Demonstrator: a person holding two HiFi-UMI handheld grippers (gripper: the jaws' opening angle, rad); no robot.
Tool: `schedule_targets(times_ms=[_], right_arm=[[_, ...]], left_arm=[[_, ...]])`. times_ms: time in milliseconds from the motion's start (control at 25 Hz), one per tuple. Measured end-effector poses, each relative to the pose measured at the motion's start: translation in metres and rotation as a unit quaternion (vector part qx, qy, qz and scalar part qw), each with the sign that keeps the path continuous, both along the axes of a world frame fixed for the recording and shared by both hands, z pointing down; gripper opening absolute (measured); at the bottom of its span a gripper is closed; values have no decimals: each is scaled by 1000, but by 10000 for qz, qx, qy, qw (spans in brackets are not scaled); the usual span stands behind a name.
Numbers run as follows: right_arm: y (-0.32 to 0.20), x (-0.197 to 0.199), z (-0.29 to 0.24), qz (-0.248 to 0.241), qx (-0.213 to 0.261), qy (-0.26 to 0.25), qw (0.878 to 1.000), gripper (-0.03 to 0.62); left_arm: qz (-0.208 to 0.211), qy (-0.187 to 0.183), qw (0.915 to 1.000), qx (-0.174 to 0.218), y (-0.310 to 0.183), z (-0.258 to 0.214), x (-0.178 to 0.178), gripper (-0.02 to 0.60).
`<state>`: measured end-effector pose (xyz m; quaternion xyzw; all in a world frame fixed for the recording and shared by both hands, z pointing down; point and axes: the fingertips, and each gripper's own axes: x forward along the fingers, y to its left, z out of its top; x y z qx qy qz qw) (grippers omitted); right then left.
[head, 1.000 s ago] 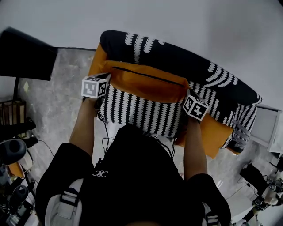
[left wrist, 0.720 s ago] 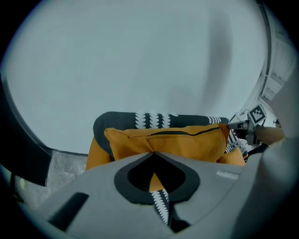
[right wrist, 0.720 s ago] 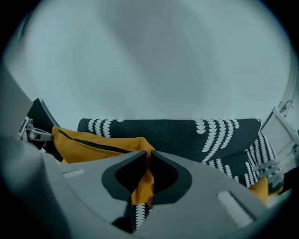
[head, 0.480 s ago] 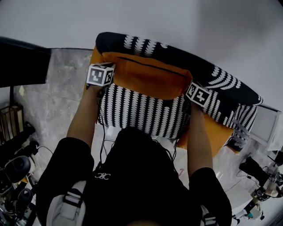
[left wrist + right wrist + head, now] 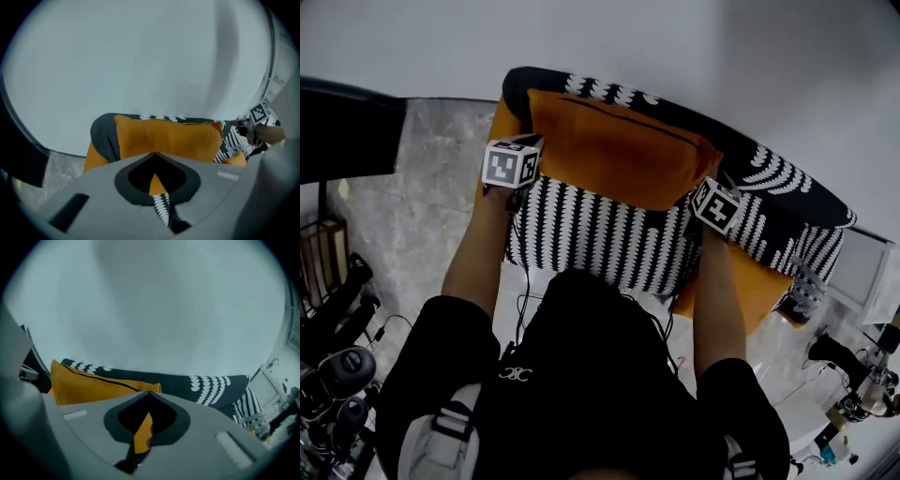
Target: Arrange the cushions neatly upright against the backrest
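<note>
Patterned sofa with orange cushion

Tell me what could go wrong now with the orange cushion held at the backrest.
1. The left gripper is opening its jaws with a corner of the orange cushion between them; if it lets go early, that end may sag toward the seat.
2. The right gripper pinches only thin corner fabric, so the cushion might slip or twist before it leans on the backrest.

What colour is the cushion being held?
Plain orange; the cushion shows best in the head view.
</note>
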<state>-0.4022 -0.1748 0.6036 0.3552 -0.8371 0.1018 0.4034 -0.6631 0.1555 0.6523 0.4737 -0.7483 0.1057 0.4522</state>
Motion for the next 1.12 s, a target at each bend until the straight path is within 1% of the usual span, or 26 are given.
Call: schedule_targets(times_ms=[40,80,200,280,320,480,680,840,920,1000,1120], right_arm=[[4,2,-8,-93,-14,-152,9998,8],[10,0,-15,-175,-76,-329,9993,7],[39,-14,-31,-348,-240,-773,9961,6],[54,-21,-41,-498,-228,-949,9940,6],[59,-22,-47,-578,-211,-1027,9928,6],[82,-16,-68,-814,-255,-1343,9873,8],[105,4,-106,-903,-205,-1862,9781,6],[119,35,-145,-947,-76,-2238,9700,6],[122,51,-166,-969,6,-2424,9653,6],[125,68,-186,-998,92,-2583,9609,6],[129,92,-213,-1036,243,-2795,9542,6]], left_arm=[[-75,56,9999,85,0,-5,7,9],[-208,132,9995,221,0,-10,9,9],[-753,253,9948,631,15,-22,1,11],[-969,133,9924,750,22,-33,-2,11],[-995,30,9920,783,22,-40,-1,11],[-791,-312,9918,958,12,-73,20,11],[-434,-755,9883,1256,-11,-121,60,11],[-269,-1100,9819,1515,-27,-170,110,11],[-221,-1227,9786,1637,-35,-195,135,11],[-156,-1326,9768,1675,-42,-214,161,11],[27,-1499,9719,1813,-55,-242,200,11]])
